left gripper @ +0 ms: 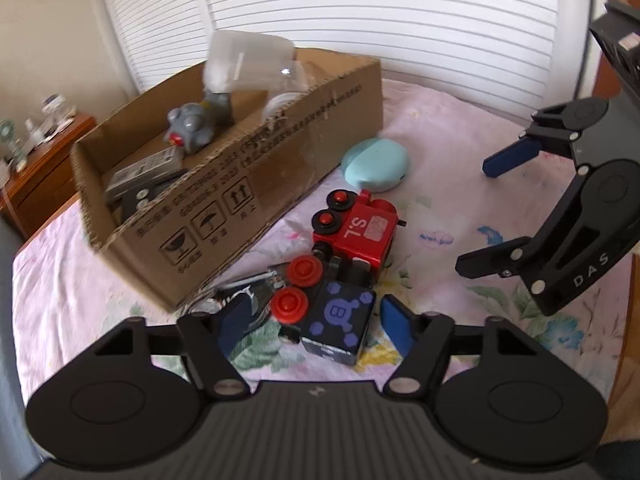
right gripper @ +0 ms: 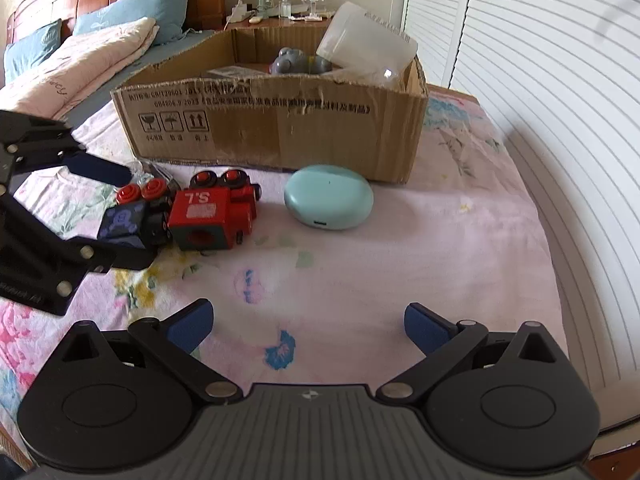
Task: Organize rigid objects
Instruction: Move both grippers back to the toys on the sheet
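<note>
A black toy train car (left gripper: 340, 320) (right gripper: 122, 224) with red wheels lies on its side on the flowered sheet, coupled to a red train car (left gripper: 360, 232) (right gripper: 212, 216) marked "S.L". My left gripper (left gripper: 316, 324) (right gripper: 116, 216) is open, its blue pads either side of the black car. A teal oval case (left gripper: 376, 164) (right gripper: 328, 196) lies beside the cardboard box (left gripper: 240, 184) (right gripper: 280, 128). My right gripper (right gripper: 306, 324) (left gripper: 476, 216) is open and empty, held over the sheet in front of the case.
The box holds a grey toy (left gripper: 192, 124) (right gripper: 296, 60), a clear plastic container (left gripper: 248, 64) (right gripper: 368, 44) and flat packets. A shiny wrapper (left gripper: 248, 292) lies under the black car. Pillows (right gripper: 100, 36) and a nightstand (right gripper: 280, 12) are behind; louvered doors on the right.
</note>
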The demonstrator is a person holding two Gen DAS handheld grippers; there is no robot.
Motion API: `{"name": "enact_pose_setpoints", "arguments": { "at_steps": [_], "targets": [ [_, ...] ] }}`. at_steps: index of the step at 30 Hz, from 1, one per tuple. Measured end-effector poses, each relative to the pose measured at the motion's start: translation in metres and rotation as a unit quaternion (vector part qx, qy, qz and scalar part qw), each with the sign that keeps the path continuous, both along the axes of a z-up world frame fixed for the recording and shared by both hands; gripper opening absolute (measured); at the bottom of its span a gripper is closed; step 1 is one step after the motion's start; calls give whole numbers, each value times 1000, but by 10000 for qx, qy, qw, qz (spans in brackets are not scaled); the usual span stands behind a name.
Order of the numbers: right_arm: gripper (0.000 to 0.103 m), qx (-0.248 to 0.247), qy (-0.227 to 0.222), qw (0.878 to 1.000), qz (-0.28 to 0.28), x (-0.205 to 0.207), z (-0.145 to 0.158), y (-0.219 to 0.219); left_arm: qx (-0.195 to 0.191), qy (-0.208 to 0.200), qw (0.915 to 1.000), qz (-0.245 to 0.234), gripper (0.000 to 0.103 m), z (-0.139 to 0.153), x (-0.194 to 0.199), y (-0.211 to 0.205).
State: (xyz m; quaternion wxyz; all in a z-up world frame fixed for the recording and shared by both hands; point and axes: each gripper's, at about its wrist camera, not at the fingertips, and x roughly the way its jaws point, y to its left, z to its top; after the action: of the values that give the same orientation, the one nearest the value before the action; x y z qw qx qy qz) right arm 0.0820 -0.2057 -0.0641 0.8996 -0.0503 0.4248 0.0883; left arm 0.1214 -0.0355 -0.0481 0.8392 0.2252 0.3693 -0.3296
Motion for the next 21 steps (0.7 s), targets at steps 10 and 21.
{"name": "enact_pose_setpoints", "arguments": {
  "at_steps": [10, 21],
  "targets": [
    [103, -25, -14, 10000, 8, -1, -1, 1, 32, 49, 9968, -800, 51, 2, 2, -7],
    [103, -95, 21, 9998, 146, -7, 1, 2, 10, 215, 9857, -1671, 50, 3, -36, 5]
  ]
}}
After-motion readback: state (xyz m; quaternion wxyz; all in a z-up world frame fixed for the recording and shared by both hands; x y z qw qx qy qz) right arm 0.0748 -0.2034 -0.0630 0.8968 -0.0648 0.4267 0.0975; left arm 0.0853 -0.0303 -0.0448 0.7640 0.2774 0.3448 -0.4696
